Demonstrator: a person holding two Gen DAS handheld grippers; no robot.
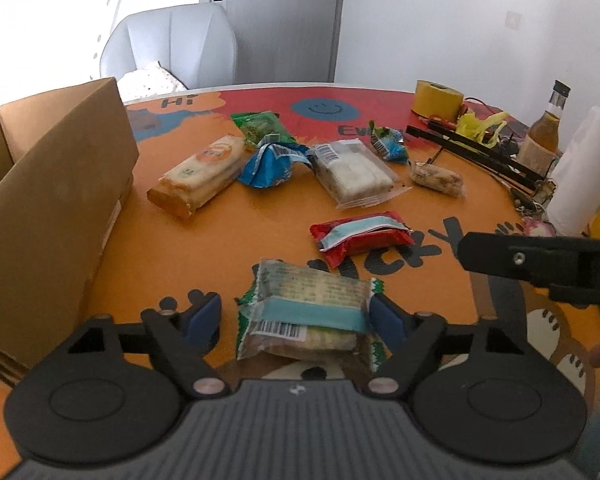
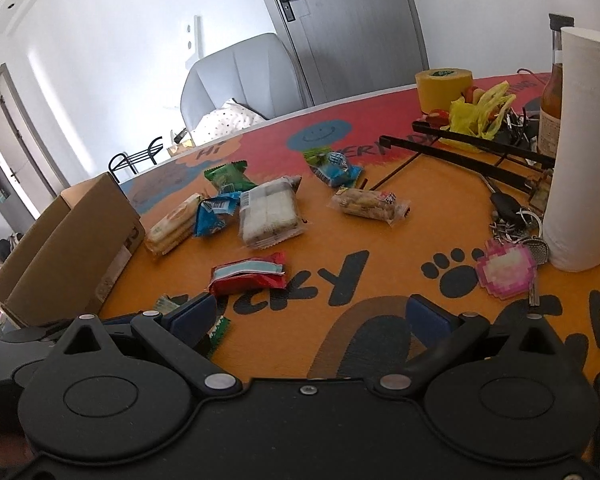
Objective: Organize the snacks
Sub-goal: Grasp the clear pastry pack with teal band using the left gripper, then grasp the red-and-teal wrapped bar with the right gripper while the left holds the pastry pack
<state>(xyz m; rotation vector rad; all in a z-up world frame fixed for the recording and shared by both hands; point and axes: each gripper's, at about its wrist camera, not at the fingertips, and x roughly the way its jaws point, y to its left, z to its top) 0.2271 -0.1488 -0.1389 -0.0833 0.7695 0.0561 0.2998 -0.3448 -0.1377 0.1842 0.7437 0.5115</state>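
A green-edged clear cracker packet (image 1: 312, 312) lies on the orange table (image 1: 220, 240) between the fingers of my left gripper (image 1: 296, 314). The right pad (image 1: 386, 316) touches the packet's edge and the left pad (image 1: 204, 314) stands apart from it, so the gripper is open. My right gripper (image 2: 312, 316) is open over bare table, a red packet (image 2: 248, 276) just beyond its left finger. An open cardboard box (image 1: 60, 200) stands at the left. Further back lie an orange biscuit pack (image 1: 200, 176), a blue bag (image 1: 272, 164) and a clear cake pack (image 1: 352, 172).
A green packet (image 1: 260, 124), a small blue packet (image 1: 388, 142) and a nut bar (image 1: 436, 178) lie further back. At the right stand a yellow tape roll (image 1: 438, 98), a black rack (image 1: 480, 152), a bottle (image 1: 546, 132), a paper roll (image 2: 580, 152) and keys (image 2: 508, 212).
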